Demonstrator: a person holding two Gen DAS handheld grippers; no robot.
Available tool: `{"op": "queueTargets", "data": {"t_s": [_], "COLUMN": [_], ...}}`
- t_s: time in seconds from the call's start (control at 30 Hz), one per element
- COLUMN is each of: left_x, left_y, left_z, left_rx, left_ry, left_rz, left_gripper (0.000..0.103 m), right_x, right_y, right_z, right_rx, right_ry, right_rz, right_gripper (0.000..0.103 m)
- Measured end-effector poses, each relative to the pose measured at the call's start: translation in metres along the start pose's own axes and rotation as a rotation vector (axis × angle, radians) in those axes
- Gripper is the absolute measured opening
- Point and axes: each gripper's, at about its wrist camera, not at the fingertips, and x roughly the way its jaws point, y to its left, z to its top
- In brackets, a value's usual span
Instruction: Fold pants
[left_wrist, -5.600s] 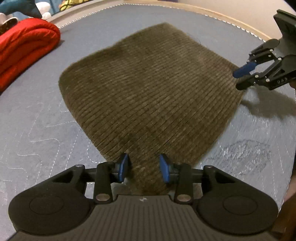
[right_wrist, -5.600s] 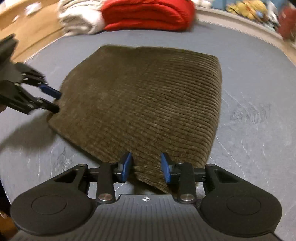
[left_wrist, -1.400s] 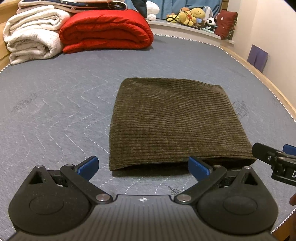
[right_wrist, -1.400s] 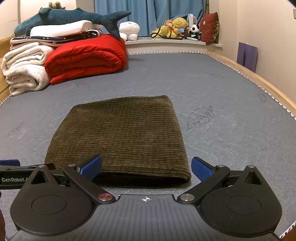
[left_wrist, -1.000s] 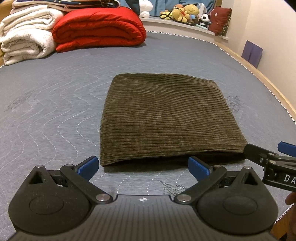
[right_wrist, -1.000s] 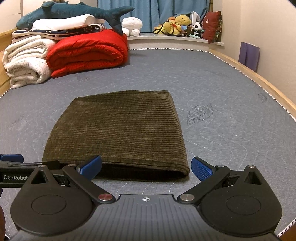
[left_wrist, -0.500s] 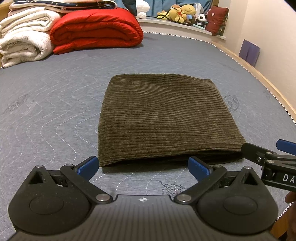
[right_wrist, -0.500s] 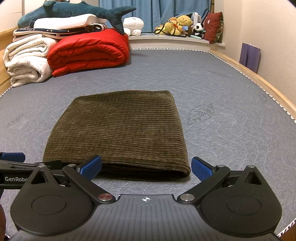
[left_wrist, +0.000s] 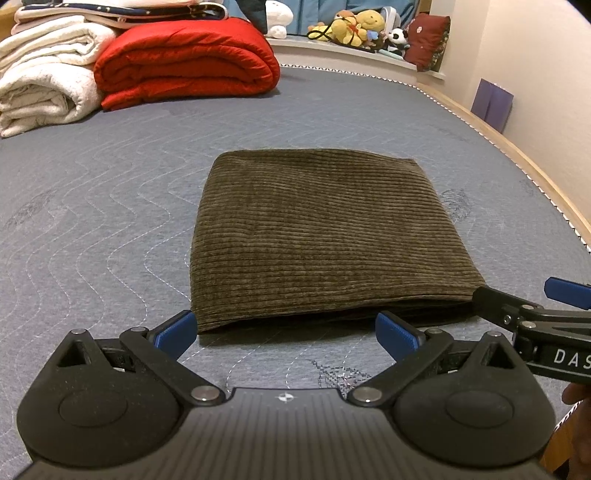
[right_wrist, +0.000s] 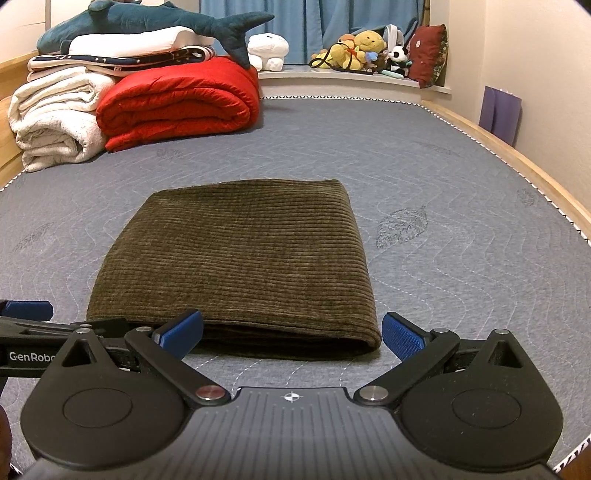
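Here, white towels and red quilt far left on mattress. Left gripper spread wide, empty. Folded pants flat mid-mattress, just ahead. Right gripper spread wide, empty.

Bare mattress is seen on every side of the folded pants, widest to their left and beyond their far edge. The far left corner is taken up by a red quilt and white blankets. The right side is bounded by a wooden bed rail. Just before the near edge, the left gripper and right gripper, both spread wide, sit side by side.
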Motion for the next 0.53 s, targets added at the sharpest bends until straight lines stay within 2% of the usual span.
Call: {"op": "queueTargets", "data": {"t_s": [0.53], "left_x": [-0.0007], "left_y": [0.0005], "left_z": [0.0007], "left_rx": [0.004], "left_ry": [-0.010], "left_rz": [-0.001], "left_gripper": [0.103], "right_x": [0.0006], "right_y": [0.0003], "right_z": [-0.0005], "right_rx": [0.003], "right_ry": [0.005], "right_rz": [-0.002], "right_gripper": [0.102]}}
